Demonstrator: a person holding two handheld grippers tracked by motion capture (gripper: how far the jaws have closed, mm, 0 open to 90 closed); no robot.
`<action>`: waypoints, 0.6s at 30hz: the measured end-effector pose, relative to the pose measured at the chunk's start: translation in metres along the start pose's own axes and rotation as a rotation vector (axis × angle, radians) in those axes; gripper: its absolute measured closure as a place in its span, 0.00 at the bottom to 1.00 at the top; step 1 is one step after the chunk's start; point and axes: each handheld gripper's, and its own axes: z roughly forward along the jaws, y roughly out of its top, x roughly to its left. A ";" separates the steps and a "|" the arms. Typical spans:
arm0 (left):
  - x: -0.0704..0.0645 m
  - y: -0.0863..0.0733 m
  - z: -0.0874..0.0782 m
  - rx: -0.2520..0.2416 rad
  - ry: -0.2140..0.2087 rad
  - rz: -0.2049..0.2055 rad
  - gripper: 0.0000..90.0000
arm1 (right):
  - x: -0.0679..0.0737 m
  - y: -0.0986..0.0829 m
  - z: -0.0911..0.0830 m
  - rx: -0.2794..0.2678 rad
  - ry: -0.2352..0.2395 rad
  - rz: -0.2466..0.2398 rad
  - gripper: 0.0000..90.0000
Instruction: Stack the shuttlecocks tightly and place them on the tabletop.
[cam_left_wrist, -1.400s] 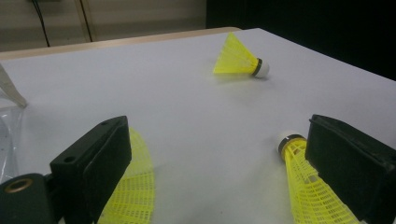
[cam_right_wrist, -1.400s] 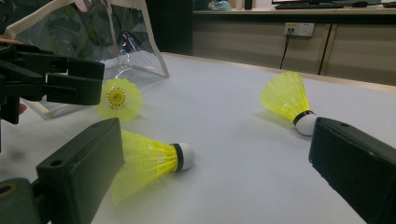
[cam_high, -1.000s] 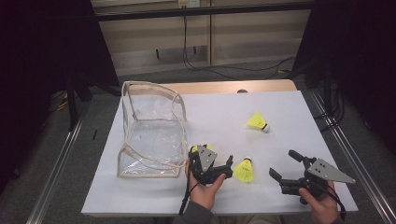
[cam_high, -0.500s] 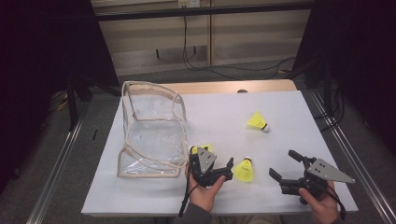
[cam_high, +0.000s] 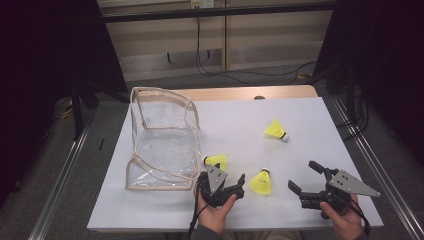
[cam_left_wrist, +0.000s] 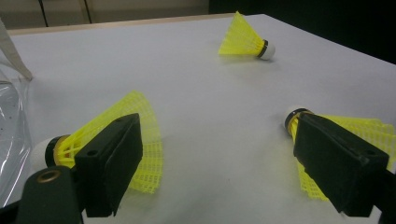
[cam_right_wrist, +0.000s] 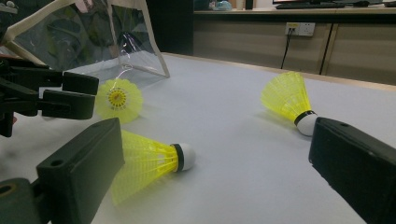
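Three yellow shuttlecocks lie on the white table (cam_high: 240, 120). One (cam_high: 216, 161) rests by the clear plastic bag (cam_high: 162, 140), one (cam_high: 261, 182) sits near the front, and one (cam_high: 275, 130) lies farther back on the right. My left gripper (cam_high: 223, 179) is open and empty, low over the table between the first two. In the left gripper view its gripper (cam_left_wrist: 219, 154) has a shuttlecock (cam_left_wrist: 144, 135) behind the left jaw and another (cam_left_wrist: 359, 126) behind the right. My right gripper (cam_high: 302, 175) is open and empty, right of the front shuttlecock (cam_right_wrist: 149, 161).
The bag (cam_right_wrist: 93, 37) stands upright at the table's left with a cream trim. In the right gripper view the left gripper (cam_right_wrist: 70, 95) shows at the left, in front of a shuttlecock (cam_right_wrist: 119, 99). A wooden strip (cam_high: 250, 93) runs along the far edge, with metal rails (cam_high: 372, 165) beside the table.
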 end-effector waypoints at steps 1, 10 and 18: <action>0.000 0.000 0.000 0.000 -0.001 -0.002 0.17 | 0.001 0.000 0.000 -0.001 0.001 0.003 0.03; 0.002 -0.002 -0.005 0.017 0.043 0.003 0.39 | 0.000 0.000 0.000 -0.001 0.000 0.001 0.03; 0.007 -0.006 -0.010 0.076 0.100 -0.012 0.88 | 0.001 0.000 0.000 -0.003 0.000 0.002 0.03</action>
